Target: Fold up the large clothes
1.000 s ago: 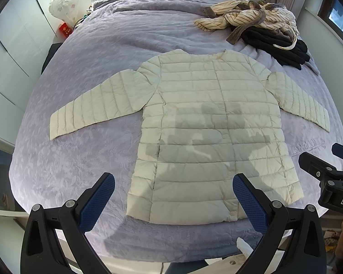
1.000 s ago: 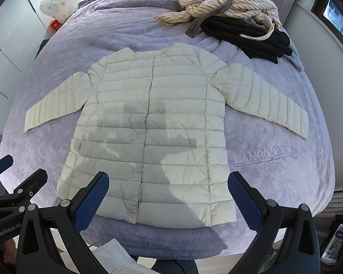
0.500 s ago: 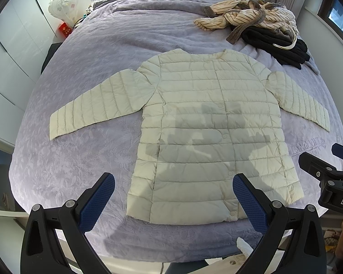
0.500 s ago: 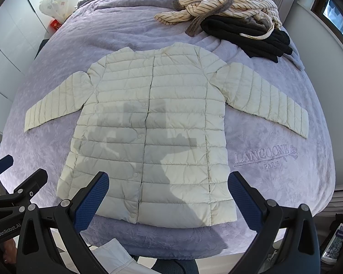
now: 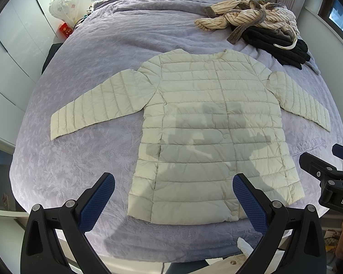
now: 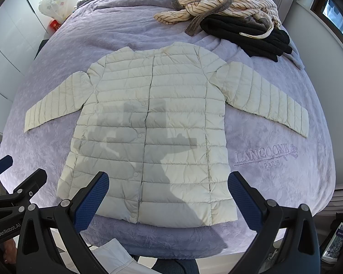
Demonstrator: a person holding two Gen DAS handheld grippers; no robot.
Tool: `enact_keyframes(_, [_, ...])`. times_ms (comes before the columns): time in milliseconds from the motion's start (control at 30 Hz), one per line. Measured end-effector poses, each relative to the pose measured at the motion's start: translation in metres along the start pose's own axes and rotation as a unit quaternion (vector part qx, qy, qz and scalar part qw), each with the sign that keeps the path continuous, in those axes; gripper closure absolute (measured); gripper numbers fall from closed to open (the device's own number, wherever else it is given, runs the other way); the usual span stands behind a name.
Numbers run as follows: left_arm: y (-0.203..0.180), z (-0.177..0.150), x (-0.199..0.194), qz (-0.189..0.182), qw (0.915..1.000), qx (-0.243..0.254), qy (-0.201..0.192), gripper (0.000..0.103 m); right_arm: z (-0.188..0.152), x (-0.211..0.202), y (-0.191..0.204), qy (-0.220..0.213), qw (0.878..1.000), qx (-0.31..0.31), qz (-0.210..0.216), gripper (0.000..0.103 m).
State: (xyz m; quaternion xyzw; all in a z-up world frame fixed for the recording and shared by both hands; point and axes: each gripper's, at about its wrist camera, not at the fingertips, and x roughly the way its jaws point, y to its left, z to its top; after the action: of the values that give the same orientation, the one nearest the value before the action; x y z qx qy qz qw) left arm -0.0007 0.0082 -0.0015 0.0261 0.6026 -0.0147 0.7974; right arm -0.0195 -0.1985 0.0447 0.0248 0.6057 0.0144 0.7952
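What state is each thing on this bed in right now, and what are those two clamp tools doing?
Cream quilted jacket: spread flat, front up, snapped shut, sleeves out, unfolded.
Striped garment: crumpled heap.
Black garment: loosely bundled beneath it.
Left gripper: open, holding nothing.
Right gripper: open, holding nothing.

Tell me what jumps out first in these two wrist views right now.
A cream quilted jacket lies spread flat, front up, sleeves out to both sides, in the middle of the lavender bedspread. Toward the far right corner sits a heap of striped and black clothes. Both tongs, left and right, hang open near the jacket's hem, holding nothing.
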Motion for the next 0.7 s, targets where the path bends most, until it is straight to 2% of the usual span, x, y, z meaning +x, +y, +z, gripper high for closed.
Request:
enact_keyframes(167, [0.0056,-0.0002,0.003,0.003,1.0,-0.003,-0.005,0.0,-0.0001,0.0002,0.0004,0.0,1.0,0.0,0.0,0.0])
enact_keyframes(200, [0.0043,0.0006,0.0045,-0.003,0.9997,-0.004,0.022,0.0,0.0001,0.0004,0.0001,0.0,1.0,0.0,0.0,0.0])
enact_keyframes(367, [0.0053,0.0012,0.0038,0.0,0.9993,-0.004,0.036,0.0,-0.0015,-0.002,0.0008,0.002,1.0,-0.001,0.0,0.0])
enact_keyframes(700, [0.0052,0.0002,0.0033,0.004,0.9997,-0.004,0.023,0.0,-0.0063,0.003,0.003,0.008,1.0,0.002,0.0,0.0])
